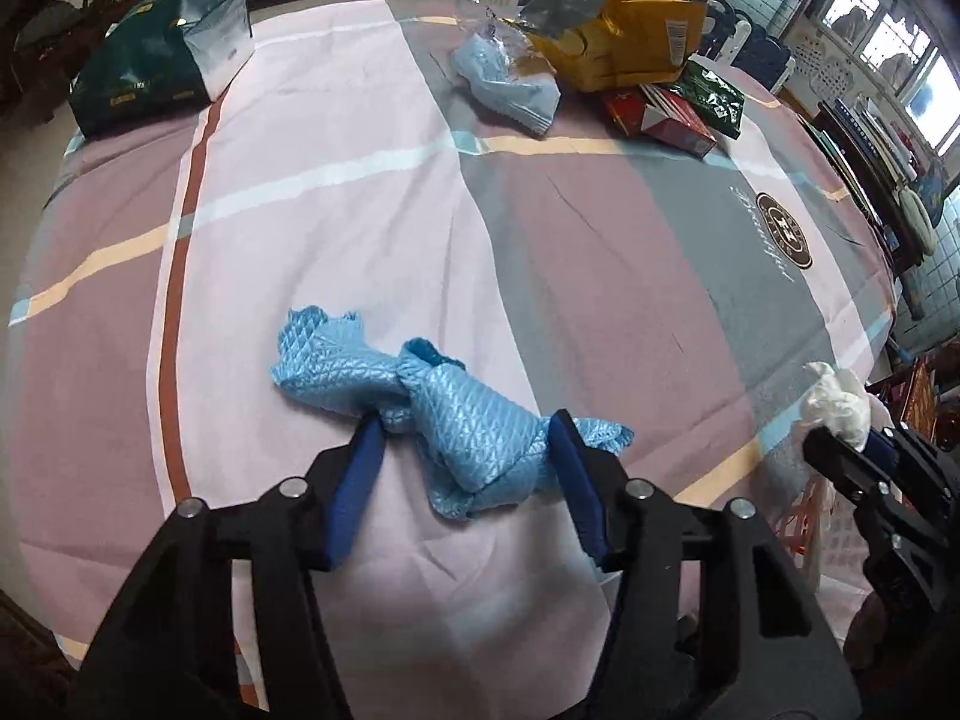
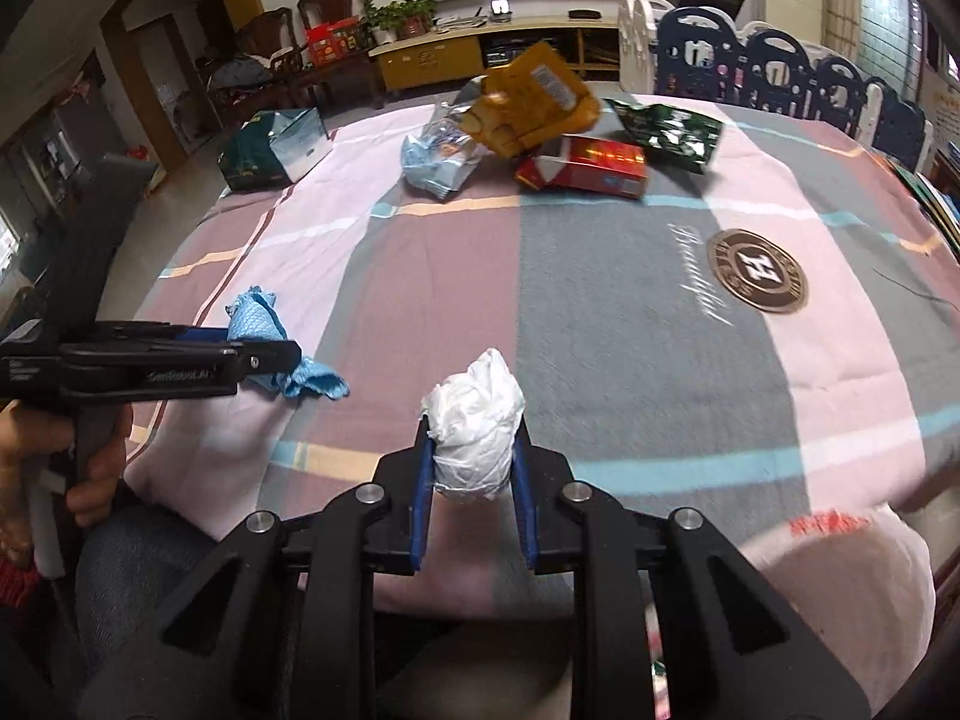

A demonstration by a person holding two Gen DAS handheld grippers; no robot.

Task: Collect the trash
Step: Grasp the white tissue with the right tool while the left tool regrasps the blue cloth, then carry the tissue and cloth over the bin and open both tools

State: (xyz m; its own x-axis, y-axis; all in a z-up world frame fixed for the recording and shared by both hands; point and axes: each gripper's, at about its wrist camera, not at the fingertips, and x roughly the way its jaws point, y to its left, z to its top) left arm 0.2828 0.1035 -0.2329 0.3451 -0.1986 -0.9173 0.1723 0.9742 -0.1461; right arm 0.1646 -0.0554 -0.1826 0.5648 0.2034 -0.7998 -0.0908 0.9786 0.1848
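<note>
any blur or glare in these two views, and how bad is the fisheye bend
Left wrist view: sharp, window blown out, table edge bowed. Right wrist view: yellow packet smeared, white wad in the right gripper sharp, dark corner vignette.

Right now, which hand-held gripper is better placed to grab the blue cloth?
Left. The left hand-held gripper already straddles the blue cloth, open. The right hand-held gripper is occupied, shut on the white wad.

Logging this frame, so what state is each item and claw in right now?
Left claw: open, straddling blue cloth.
Blue cloth: crumpled, lying on the table.
Right claw: shut on white wad.
White wad: crumpled, gripped.
Red box: lying flat.
Yellow bag: crumpled.
</note>
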